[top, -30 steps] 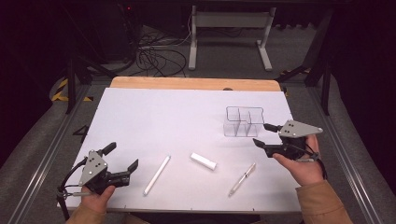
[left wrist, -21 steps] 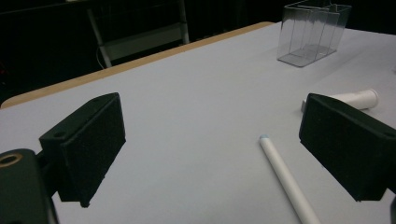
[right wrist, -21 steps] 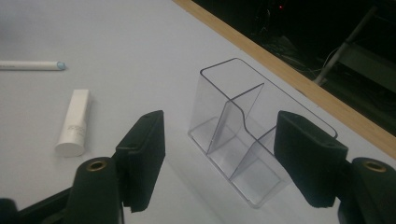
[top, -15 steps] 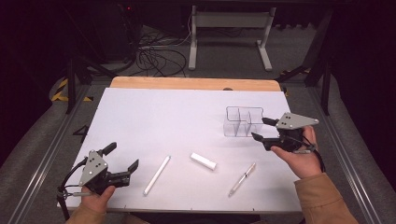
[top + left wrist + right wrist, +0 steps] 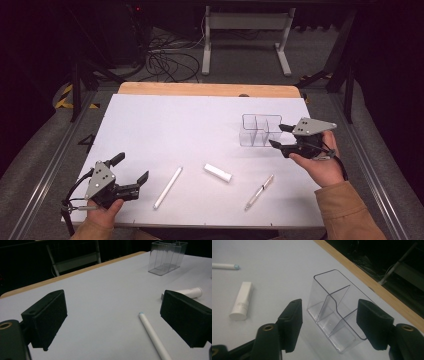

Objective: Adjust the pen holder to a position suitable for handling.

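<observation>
We see the right tongs straddling the near end of the clear organizer at the right of the table; jaws have just been closing, pads either side of the walls but not pressing yet, so released. Left tongs gape wide, empty, low at front left beside the white pen. Risk as we judge it: thin slick walls slip or tip if the pinch lands off-centre; a shove could slide it off toward the tube

Clear divided organizer stands upright, empty.
</observation>
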Tool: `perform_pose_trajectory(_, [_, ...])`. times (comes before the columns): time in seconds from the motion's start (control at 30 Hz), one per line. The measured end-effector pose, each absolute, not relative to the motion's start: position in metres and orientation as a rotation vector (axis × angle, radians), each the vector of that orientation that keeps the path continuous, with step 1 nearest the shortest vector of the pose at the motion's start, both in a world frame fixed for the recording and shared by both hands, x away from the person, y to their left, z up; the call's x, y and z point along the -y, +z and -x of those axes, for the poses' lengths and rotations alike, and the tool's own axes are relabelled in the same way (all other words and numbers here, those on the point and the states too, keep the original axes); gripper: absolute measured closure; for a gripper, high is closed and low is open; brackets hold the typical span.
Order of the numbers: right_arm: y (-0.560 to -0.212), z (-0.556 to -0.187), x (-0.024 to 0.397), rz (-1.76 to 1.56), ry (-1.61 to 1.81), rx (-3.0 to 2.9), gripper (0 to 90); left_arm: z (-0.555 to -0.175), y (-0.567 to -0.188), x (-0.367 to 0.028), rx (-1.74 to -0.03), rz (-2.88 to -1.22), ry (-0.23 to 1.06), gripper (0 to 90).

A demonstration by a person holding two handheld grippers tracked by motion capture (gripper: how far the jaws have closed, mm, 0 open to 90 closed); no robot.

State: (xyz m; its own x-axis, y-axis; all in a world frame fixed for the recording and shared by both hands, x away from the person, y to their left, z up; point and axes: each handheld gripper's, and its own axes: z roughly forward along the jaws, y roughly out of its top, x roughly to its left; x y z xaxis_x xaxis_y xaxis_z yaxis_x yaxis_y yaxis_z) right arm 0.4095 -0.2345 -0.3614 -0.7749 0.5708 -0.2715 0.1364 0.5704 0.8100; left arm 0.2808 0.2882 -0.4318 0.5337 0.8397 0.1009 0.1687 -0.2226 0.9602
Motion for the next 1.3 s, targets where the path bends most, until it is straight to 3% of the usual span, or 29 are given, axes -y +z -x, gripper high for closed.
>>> perform_pose_trajectory(0.2, [-0.359,-0.414,0.234,-0.506,1.078,-2.316,47.0,-0.281,-0.432,-0.288,-0.854,-1.707,0.788,8.0])
perform_pose_trajectory(0.23, [-0.358,-0.416,0.233,-0.487,1.052,-2.332,52.6,-0.281,-0.432,-0.288,-0.854,-1.707,0.788,8.0])
perform_pose_trajectory(1.3, [-0.371,-0.471,0.214,-0.527,0.899,-2.531,51.8,-0.282,-0.433,-0.288,-0.852,-1.715,0.786,8.2])
